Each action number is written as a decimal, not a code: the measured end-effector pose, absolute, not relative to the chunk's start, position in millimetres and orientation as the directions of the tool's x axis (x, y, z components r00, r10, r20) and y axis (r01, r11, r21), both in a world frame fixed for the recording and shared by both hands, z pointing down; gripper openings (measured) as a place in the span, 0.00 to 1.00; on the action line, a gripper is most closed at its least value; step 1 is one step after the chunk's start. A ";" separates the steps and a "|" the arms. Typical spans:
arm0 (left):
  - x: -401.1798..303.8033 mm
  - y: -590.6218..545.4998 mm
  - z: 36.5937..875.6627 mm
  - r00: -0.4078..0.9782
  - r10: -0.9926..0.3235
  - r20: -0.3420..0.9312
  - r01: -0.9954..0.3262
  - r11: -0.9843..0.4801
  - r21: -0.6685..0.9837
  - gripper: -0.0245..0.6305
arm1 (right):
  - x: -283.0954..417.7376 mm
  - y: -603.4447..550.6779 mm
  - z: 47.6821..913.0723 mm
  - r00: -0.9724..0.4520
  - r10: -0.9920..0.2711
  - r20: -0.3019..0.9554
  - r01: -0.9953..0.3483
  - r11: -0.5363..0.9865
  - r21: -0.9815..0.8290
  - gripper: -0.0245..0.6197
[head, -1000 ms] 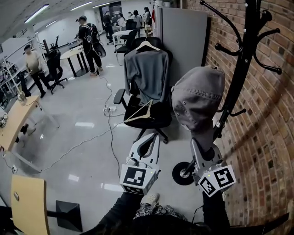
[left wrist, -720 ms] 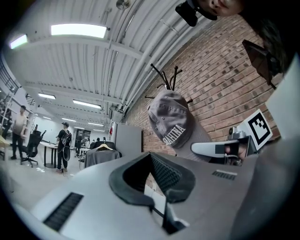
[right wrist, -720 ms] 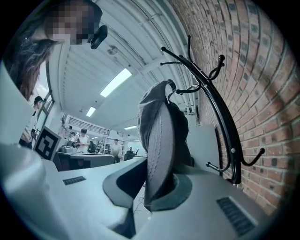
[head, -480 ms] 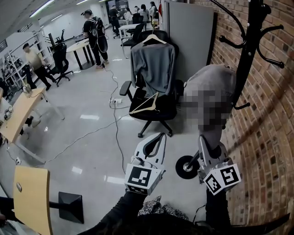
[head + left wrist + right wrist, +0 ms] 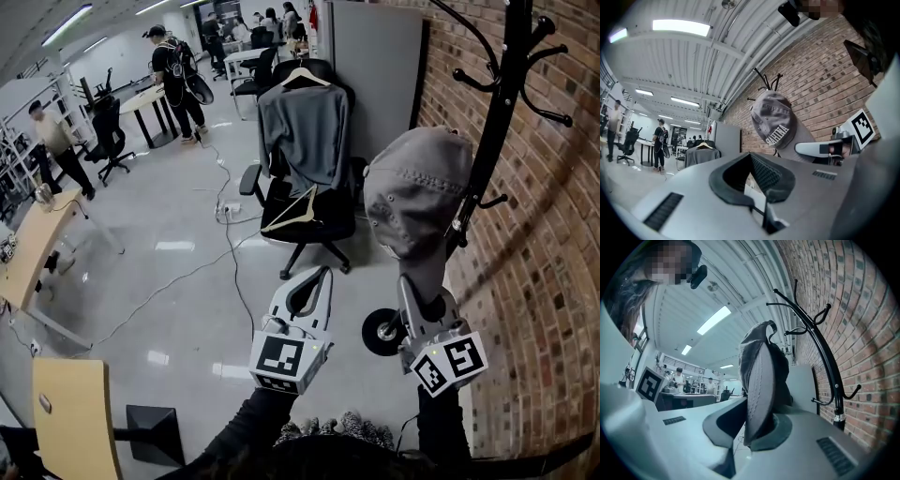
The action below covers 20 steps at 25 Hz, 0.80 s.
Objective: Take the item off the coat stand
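A grey cap (image 5: 417,192) hangs brim-down beside the pole of the black coat stand (image 5: 494,122), level with a low hook; whether it touches the stand I cannot tell. My right gripper (image 5: 420,289) is below it, shut on the cap's brim. In the right gripper view the brim (image 5: 759,394) stands edge-on between the jaws of the right gripper (image 5: 757,432), with the stand (image 5: 825,362) off to the right. My left gripper (image 5: 322,274) is held to the left of the cap, shut and empty. In the left gripper view its jaws (image 5: 751,159) point up toward the cap (image 5: 776,119).
A brick wall (image 5: 548,281) runs along the right behind the stand. A black office chair with a grey jumper (image 5: 300,136) on a hanger and a wooden hanger (image 5: 291,220) stands ahead. A grey cabinet (image 5: 375,75), a floor cable (image 5: 230,272), wooden tables (image 5: 28,248) and people (image 5: 173,75) lie farther off.
The head view has shifted a little. The cap stays in the right gripper close by the pole, and both grippers keep about the same places.
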<state>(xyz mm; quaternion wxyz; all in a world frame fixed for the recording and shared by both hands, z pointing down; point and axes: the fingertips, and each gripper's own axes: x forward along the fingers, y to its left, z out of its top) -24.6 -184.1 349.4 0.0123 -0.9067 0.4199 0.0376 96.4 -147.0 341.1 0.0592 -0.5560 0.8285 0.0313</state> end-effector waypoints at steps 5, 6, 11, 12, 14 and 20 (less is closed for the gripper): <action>-43.7 -174.7 343.0 0.681 -0.727 -0.083 -0.730 -0.683 -0.011 0.05 | 68.6 -135.8 334.7 -0.348 -0.926 -0.144 -0.935 0.353 -0.013 0.09; -48.2 -173.4 343.7 0.685 -0.723 -0.083 -0.727 -0.687 -0.015 0.05 | 64.0 -134.0 334.6 -0.342 -0.928 -0.144 -0.937 0.348 -0.014 0.09; -69.6 -169.6 346.7 0.702 -0.708 -0.078 -0.711 -0.703 -0.014 0.05 | 43.6 -125.6 336.5 -0.313 -0.939 -0.141 -0.948 0.318 -0.017 0.09; -72.9 -168.1 345.4 0.707 -0.703 -0.079 -0.706 -0.708 -0.009 0.05 | 40.1 -123.9 336.1 -0.306 -0.941 -0.143 -0.950 0.311 -0.016 0.09; -80.1 -165.7 344.0 0.714 -0.696 -0.079 -0.699 -0.715 -0.007 0.05 | 32.8 -120.8 334.9 -0.294 -0.945 -0.146 -0.954 0.299 -0.015 0.09; -100.9 -163.0 346.9 0.714 -0.695 -0.081 -0.698 -0.715 -0.024 0.05 | 15.7 -113.8 332.8 -0.273 -0.949 -0.155 -0.960 0.279 -0.018 0.09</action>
